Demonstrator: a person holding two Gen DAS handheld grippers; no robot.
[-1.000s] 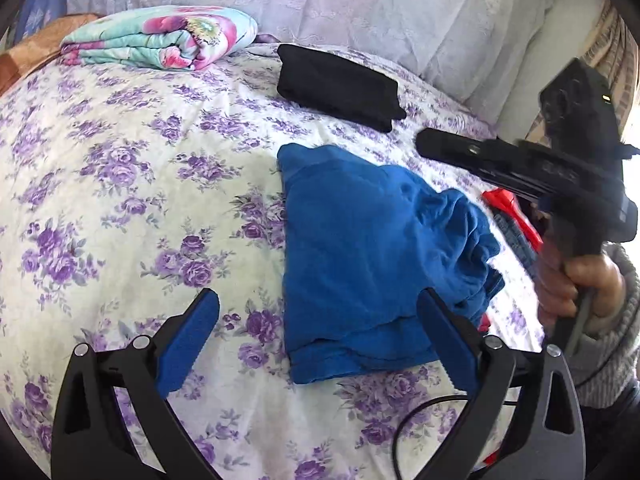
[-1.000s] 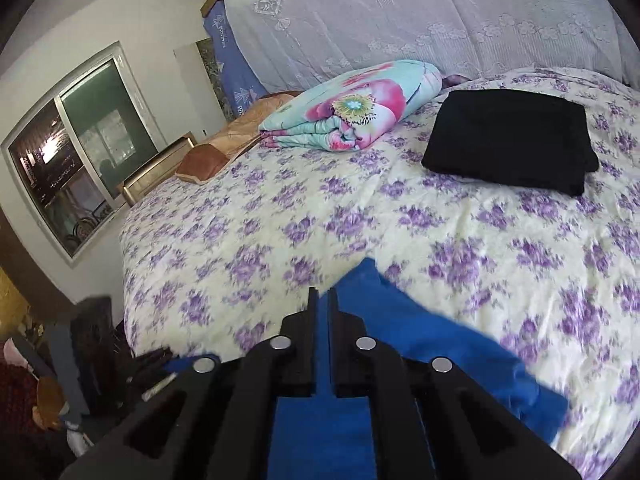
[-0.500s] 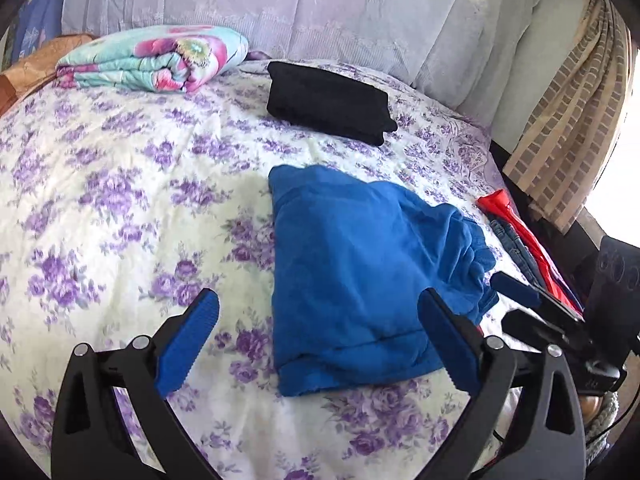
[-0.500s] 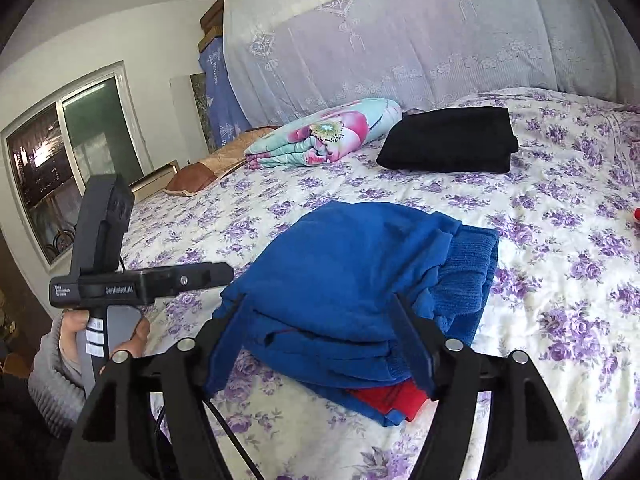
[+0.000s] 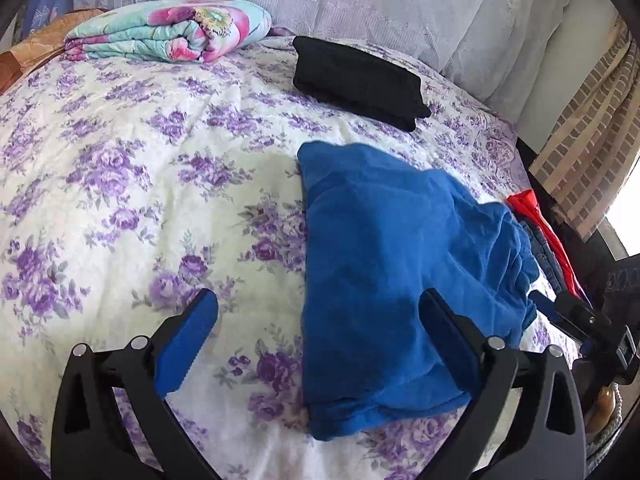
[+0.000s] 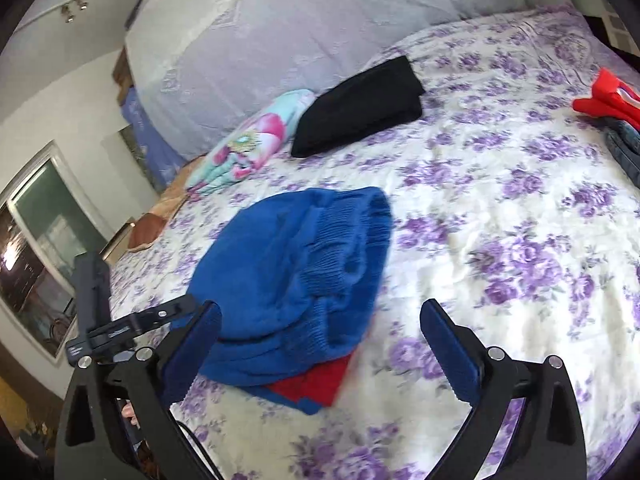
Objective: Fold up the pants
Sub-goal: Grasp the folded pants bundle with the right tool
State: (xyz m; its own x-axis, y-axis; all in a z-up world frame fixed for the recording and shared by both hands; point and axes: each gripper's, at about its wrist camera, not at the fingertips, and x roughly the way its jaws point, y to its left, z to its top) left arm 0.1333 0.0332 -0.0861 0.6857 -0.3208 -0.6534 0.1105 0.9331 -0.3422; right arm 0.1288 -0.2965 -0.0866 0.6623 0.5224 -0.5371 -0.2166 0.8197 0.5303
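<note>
Blue pants [image 5: 396,272] lie folded in a thick bundle on the floral bedspread [image 5: 120,208]. In the right wrist view the pants [image 6: 296,280] show a ribbed waistband on top and a red lining at the near edge. My left gripper [image 5: 318,336] is open and empty, hovering over the near edge of the bundle. My right gripper [image 6: 320,344] is open and empty, just in front of the bundle. The right gripper also shows at the right edge of the left wrist view [image 5: 576,320].
A folded black garment [image 5: 356,80] lies further up the bed. A rolled floral quilt [image 5: 168,30] sits by the headboard. Red and denim clothes [image 6: 608,112] are piled at the bed's right edge. A window [image 6: 36,248] is at the left.
My right gripper opened, let go of the blue pants and drew back from them. The pants now rest folded on the bed. My left gripper stayed open, moving slightly closer.
</note>
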